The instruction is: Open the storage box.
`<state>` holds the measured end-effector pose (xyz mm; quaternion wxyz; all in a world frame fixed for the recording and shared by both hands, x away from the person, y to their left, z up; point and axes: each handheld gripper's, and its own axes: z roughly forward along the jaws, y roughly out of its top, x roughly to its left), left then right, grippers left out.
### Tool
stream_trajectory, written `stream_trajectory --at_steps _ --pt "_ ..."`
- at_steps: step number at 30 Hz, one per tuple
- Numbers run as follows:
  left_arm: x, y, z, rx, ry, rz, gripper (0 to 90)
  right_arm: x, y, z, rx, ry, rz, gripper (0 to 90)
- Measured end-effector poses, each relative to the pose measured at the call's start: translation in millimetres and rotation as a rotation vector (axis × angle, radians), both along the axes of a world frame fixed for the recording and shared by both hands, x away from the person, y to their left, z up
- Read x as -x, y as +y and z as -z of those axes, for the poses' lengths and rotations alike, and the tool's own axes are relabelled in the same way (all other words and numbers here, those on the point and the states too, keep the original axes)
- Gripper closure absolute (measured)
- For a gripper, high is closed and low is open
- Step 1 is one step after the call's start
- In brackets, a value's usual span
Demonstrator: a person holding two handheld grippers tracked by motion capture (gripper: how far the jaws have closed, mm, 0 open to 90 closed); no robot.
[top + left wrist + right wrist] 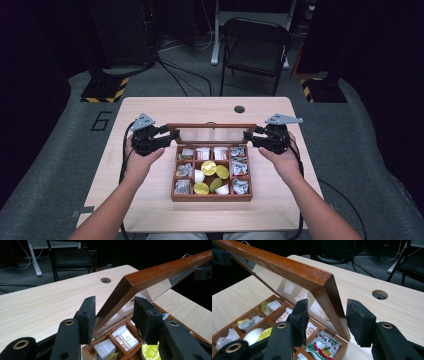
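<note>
The glass-paned lid (211, 134) of the wooden box (211, 197) is standing raised near the centre of the high view, and from where I'm watching the risk is plain: neither tool is actually gripping it, so it is balancing on its hinges and could be dropping shut onto the sachets (239, 168) and gold-topped pods (208, 167), or swinging too far back and straining the hinges, if either hand is nudging it unevenly. The left gripper (115, 315) is sitting at the lid's left end, its jaws parted part-way and straddling the frame's side rail; the near pad (88, 317) is looking close to the wood, perhaps brushing it, while the other is standing clear, so I'm reading it as released rather than clenched. The right gripper (327, 317) is mirroring this at the lid's right end, jaws apart with gaps on both sides of the corner rail, holding nothing. The box itself is resting on the pale table (150, 107), between both hands.
</note>
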<state>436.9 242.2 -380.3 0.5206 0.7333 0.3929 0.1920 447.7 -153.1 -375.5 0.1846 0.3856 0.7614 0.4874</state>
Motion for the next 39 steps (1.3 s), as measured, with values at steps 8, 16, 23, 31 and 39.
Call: stream_trajectory --at_steps 8,16,23,31,39 --pt "-5.5 -3.2 4.8 -0.004 -0.011 -0.002 51.5 -6.3 2.7 3.9 0.012 -0.001 -0.003 51.9" --pt "-11.3 -2.9 11.3 0.003 -0.005 0.007 50.5 -13.3 1.2 15.0 0.01 0.016 0.012 51.1" --pt "-14.6 -5.5 16.9 -0.008 -0.005 -0.001 49.9 -16.7 2.9 29.1 0.007 0.016 0.026 49.2" --pt "-18.0 -5.4 22.7 -0.011 0.003 -0.001 49.4 -22.1 7.3 37.7 0.031 0.014 0.033 52.7" --pt "-23.6 -8.2 30.9 -0.011 0.01 -0.015 47.5 -25.0 9.4 38.9 0.027 0.008 0.046 53.4"
